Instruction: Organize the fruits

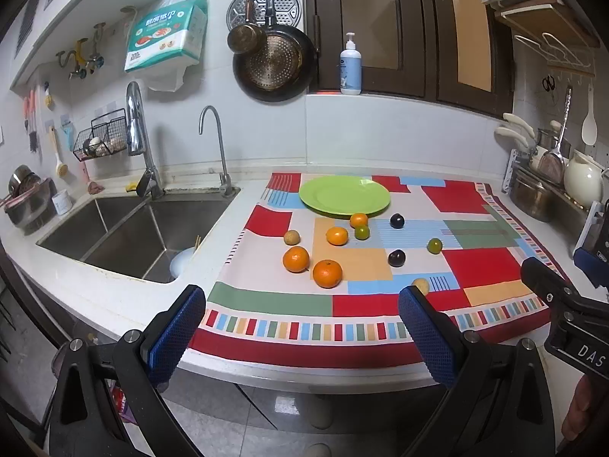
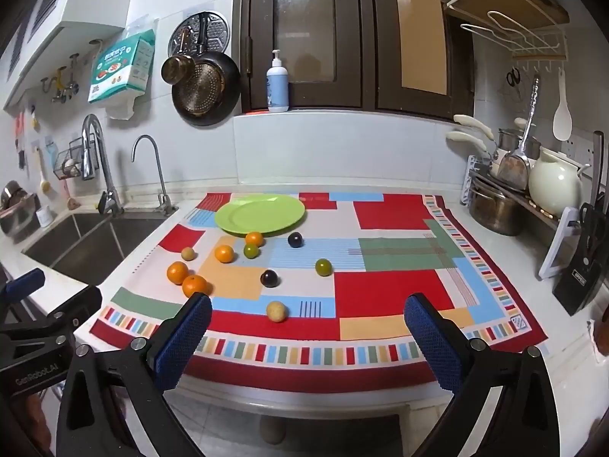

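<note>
An empty green plate (image 1: 344, 194) (image 2: 260, 213) sits at the back of a colourful patchwork cloth (image 1: 475, 198) (image 2: 392, 209). Loose fruit lies in front of it: several oranges (image 1: 327, 273) (image 2: 195, 285), two green citrus (image 1: 434, 245) (image 2: 323, 267), two dark plums (image 1: 396, 257) (image 2: 269, 278) and two tan round fruits (image 1: 292, 237) (image 2: 276, 311). My left gripper (image 1: 304, 327) is open and empty, held off the counter's front edge. My right gripper (image 2: 308, 331) is open and empty too, at the front edge right of the left one.
A double sink (image 1: 125, 236) with two taps lies left of the cloth. A pot, a white kettle (image 2: 555, 186) and a utensil rack stand on the right. Pans (image 1: 274, 64) hang on the back wall, with a soap bottle (image 1: 350, 66) on the sill.
</note>
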Action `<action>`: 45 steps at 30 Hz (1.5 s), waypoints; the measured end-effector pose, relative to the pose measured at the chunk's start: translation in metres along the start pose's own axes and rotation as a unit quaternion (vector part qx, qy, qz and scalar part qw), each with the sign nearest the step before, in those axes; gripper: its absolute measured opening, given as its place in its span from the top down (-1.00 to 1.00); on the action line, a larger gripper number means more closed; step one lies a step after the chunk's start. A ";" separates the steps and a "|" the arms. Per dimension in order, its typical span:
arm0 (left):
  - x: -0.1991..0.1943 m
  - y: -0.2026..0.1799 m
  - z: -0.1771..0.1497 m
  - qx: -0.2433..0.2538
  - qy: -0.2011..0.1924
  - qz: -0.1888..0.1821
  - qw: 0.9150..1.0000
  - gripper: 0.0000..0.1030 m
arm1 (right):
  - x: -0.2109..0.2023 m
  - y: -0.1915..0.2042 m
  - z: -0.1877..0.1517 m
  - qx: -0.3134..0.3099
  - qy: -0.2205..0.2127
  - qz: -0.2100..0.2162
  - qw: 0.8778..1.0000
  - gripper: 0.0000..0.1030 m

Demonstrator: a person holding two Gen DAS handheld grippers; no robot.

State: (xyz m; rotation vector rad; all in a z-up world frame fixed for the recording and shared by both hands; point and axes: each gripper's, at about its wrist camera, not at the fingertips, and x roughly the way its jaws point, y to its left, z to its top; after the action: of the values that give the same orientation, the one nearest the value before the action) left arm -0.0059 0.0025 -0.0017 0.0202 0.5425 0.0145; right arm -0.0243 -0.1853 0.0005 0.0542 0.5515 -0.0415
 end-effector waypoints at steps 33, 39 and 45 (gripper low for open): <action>-0.006 -0.002 0.002 0.001 -0.006 0.003 1.000 -1.00 | -0.001 0.001 0.000 -0.002 -0.002 0.002 1.000 -0.99; -0.007 -0.002 0.002 0.001 -0.006 0.001 1.000 -1.00 | -0.001 0.001 0.000 -0.002 -0.002 0.002 1.000 -0.99; -0.008 -0.002 0.003 0.001 -0.006 0.001 1.000 -1.00 | -0.001 0.001 0.000 -0.002 -0.002 0.002 1.000 -0.99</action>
State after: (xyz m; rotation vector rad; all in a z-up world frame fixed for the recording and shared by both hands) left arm -0.0111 0.0006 0.0044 0.0231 0.5300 0.0164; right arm -0.0251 -0.1843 0.0014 0.0506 0.5476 -0.0364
